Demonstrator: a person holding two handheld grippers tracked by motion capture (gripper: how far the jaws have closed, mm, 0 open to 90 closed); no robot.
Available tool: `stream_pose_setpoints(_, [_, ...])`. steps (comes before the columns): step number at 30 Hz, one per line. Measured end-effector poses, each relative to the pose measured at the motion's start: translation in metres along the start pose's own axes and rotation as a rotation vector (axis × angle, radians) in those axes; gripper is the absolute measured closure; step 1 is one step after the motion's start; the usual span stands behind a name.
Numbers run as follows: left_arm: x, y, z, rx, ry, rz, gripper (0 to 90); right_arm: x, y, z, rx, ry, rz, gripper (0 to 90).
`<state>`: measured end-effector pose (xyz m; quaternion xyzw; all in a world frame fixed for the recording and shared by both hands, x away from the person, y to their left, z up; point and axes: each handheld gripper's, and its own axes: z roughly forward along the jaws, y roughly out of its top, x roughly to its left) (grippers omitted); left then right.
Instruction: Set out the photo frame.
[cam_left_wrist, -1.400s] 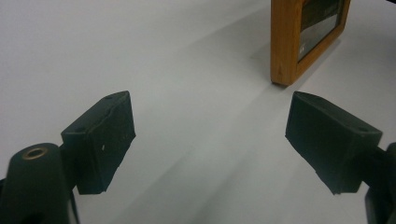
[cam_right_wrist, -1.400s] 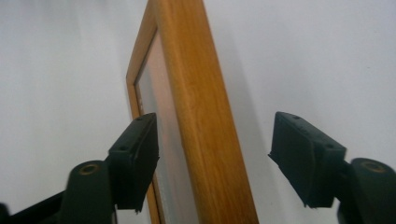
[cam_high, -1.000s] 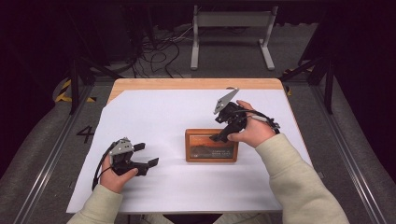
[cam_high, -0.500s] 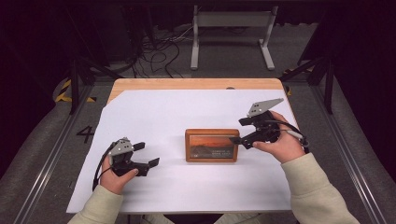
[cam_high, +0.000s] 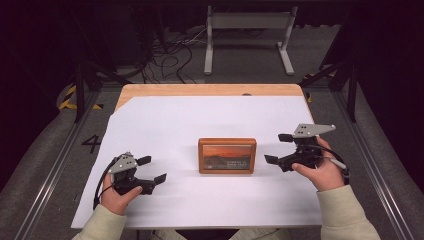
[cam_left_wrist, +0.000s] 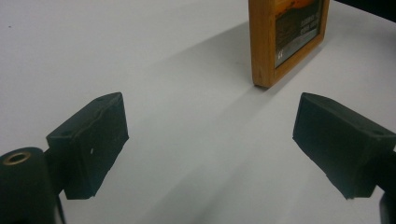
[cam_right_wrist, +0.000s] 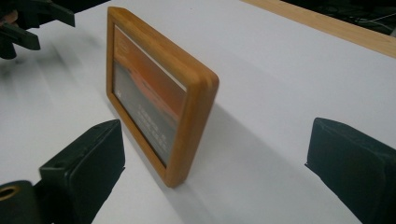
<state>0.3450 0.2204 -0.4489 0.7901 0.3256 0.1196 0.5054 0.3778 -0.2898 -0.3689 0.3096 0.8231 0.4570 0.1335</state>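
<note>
Both grippers rest off the wooden picture frame (cam_high: 227, 155), which stands upright on the white table cover (cam_high: 200, 120) between them. Right of the frame, the right gripper (cam_high: 276, 148) has just been opening its jaws, nothing between them. Left of it, the left gripper (cam_high: 152, 169) gapes empty. Standing the frame looks done; only withdrawal seems left.

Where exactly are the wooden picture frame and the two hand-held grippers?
wooden picture frame (cam_high: 227, 155), high view, on its picture face.
left gripper (cam_high: 152, 169), high view, between its open jaw tips.
right gripper (cam_high: 278, 148), high view, between its open jaw tips.
</note>
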Motion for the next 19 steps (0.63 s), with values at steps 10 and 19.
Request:
stream_pose_setpoints(10, [0.007, -0.004, 0.000, -0.017, 0.018, -0.001, 7.6, -0.010, -0.052, -0.001, -0.052, -0.068, 0.061, 4.2])
stream_pose_setpoints(19, [0.008, -0.006, 0.001, -0.008, 0.020, -0.019, 6.0, -0.013, -0.068, 0.006, -0.035, -0.101, 0.096, 4.2])
